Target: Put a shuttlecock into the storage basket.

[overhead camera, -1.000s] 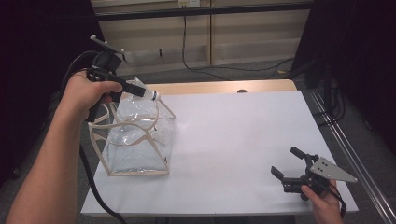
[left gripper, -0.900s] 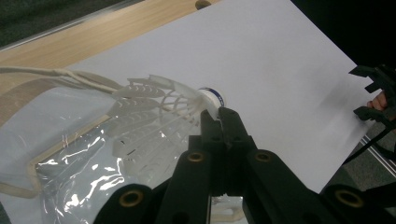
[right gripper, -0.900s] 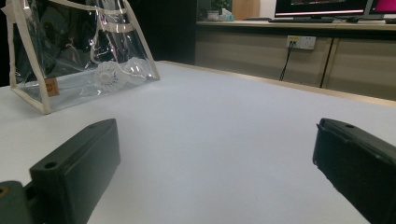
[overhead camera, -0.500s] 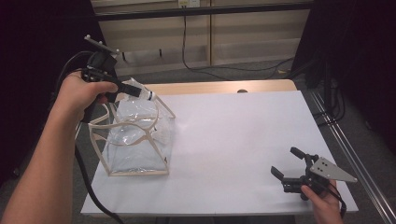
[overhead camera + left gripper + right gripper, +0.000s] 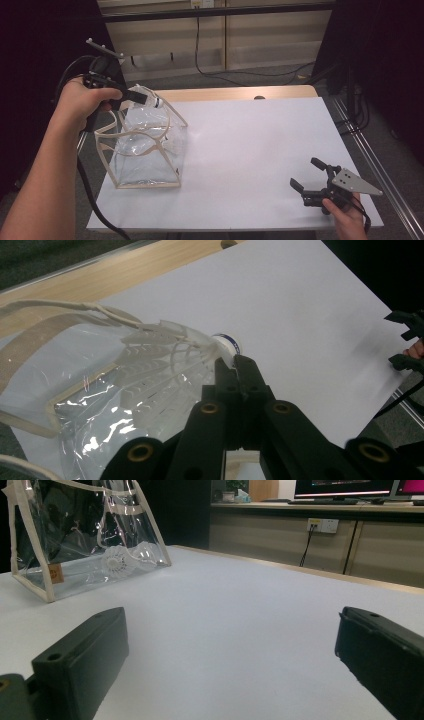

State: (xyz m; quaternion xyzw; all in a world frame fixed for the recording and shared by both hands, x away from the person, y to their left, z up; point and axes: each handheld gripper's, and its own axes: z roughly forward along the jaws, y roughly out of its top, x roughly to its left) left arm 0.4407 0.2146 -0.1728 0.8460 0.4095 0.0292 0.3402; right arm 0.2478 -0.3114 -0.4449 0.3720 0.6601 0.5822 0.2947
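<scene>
- My left claw [image 5: 142, 97] is clamped on a shuttlecock [image 5: 151, 100]. In the left gripper view the jaws are pinched together just behind the cork tip [image 5: 227, 344], with the feathers fanning away ahead of the claw.
- Over the last second very little has changed. The left claw has drifted only slightly, up and away from me, and the shuttlecock is still in its grip at the top edge of the clear bag [image 5: 150, 145].
- My right claw [image 5: 304, 172] has not moved. It rests on the tabletop [image 5: 250, 140] well away from the bag, jaws wide apart with nothing between them.
- To my mind, this means the shuttlecock is still on its way into the bag and has not been let go. The next step would be lowering it through the mouth and then opening the claw.
- I cannot tell whether the feathers are already inside the bag's mouth or just above its beige rim. The clear plastic and its glare blur that edge in the left gripper view.
- From my right claw I see two white round shapes [image 5: 116, 560] low in the bag. They look like more shuttlecocks, though the wrinkled plastic makes this uncertain.
- My left claw's own body hides the spot where the pads meet the shuttlecock.
</scene>
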